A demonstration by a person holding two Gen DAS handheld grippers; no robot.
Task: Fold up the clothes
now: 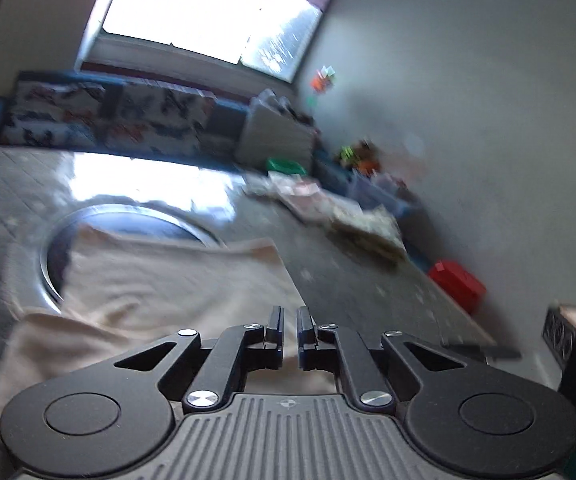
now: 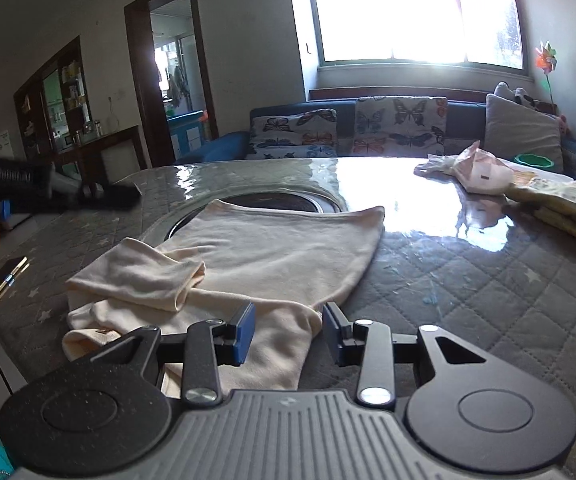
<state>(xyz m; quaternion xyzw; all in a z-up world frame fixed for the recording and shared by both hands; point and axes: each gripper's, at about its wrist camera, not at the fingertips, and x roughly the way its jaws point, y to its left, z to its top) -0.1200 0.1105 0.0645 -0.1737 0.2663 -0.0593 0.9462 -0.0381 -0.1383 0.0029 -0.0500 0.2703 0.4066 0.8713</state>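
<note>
Left gripper [image 1: 290, 330] clenched almost fully, nothing visible between its fingers, poised above the cream garment [image 1: 160, 284]. Right gripper [image 2: 288, 334] partly spread, blue pads [image 2: 246, 334] straddling the garment's near edge without pinching. Garment spread on quilted table [image 2: 468, 288], one sleeve [image 2: 144, 276] folded inward.

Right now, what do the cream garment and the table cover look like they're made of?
Cream garment: looks like soft knit cotton, matte; it drapes in loose wrinkles and its folded sleeve lies limp. Table cover: grey quilted fabric with diamond stitching and pale stars, seemingly under a clear glossy plastic sheet or glass, since the window glares off it.
</note>
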